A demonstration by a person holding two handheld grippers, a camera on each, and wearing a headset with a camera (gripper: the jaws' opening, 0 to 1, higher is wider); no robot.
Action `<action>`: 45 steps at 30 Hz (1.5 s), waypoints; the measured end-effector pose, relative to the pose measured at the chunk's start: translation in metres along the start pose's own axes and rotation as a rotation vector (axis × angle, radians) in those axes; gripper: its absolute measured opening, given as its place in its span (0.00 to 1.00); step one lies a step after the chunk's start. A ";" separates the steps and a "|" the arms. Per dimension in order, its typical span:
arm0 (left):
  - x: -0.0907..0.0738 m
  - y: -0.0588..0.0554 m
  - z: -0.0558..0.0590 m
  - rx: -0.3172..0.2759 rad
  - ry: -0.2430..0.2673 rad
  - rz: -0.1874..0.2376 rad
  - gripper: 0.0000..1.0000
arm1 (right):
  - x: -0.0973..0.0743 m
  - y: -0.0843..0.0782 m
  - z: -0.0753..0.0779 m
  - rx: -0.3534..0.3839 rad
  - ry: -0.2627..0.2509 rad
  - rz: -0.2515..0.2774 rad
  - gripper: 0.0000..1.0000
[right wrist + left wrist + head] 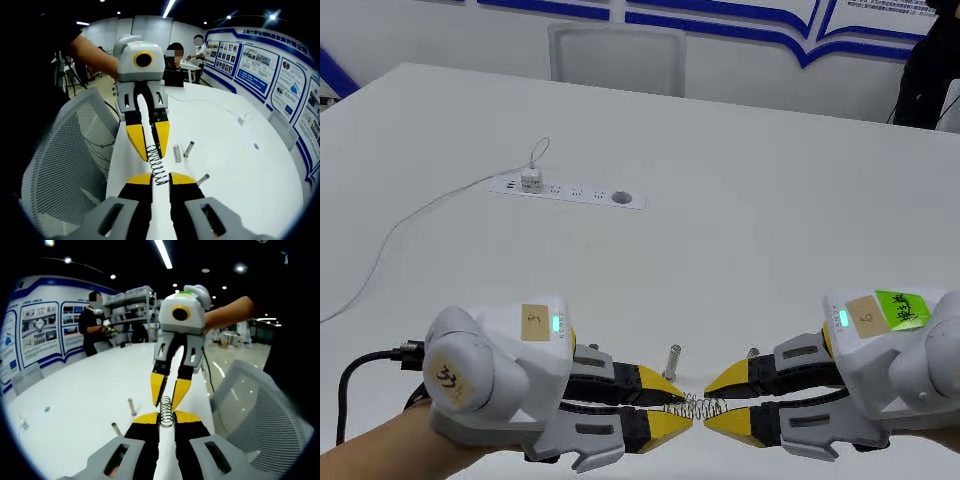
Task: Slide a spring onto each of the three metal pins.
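One spring (698, 406) hung between both sets of jaws: the left gripper (686, 408) clenched one end, the right gripper (706, 405) the other, tip to tip, probably to steady it for threading; whether a pin ran inside it I could not tell. Ahead-right of the right gripper's jaws were a second spring (176, 153) and two metal pins (189, 149), so two springs and two pins counted

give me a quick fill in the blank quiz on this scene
1. The left gripper and right gripper both grip one ____ by its ends.
2. The tips of both grippers are coloured ____.
3. A loose spring stands on the table beside a metal ____.
Missing words: spring; yellow; pin.
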State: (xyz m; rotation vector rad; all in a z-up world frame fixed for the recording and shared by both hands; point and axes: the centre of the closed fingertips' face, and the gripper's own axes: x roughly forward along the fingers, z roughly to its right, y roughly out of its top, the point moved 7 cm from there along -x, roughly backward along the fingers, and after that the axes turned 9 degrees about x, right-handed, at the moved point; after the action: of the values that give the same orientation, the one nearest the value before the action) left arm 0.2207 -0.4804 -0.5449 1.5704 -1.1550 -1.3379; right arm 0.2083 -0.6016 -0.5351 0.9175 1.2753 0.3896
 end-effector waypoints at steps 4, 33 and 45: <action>-0.001 0.000 0.002 0.010 -0.009 0.002 0.09 | 0.001 0.000 -0.001 0.015 0.017 0.001 0.13; -0.001 0.005 0.006 0.077 -0.067 -0.024 0.09 | -0.009 0.012 -0.007 0.073 0.117 0.067 0.10; -0.004 0.001 0.002 0.032 -0.010 -0.014 0.09 | -0.004 0.025 -0.008 0.129 0.101 0.152 0.10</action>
State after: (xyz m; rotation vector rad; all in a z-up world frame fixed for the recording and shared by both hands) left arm 0.2186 -0.4769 -0.5426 1.5983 -1.1790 -1.3442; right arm 0.2050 -0.5861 -0.5131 1.1198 1.3388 0.4823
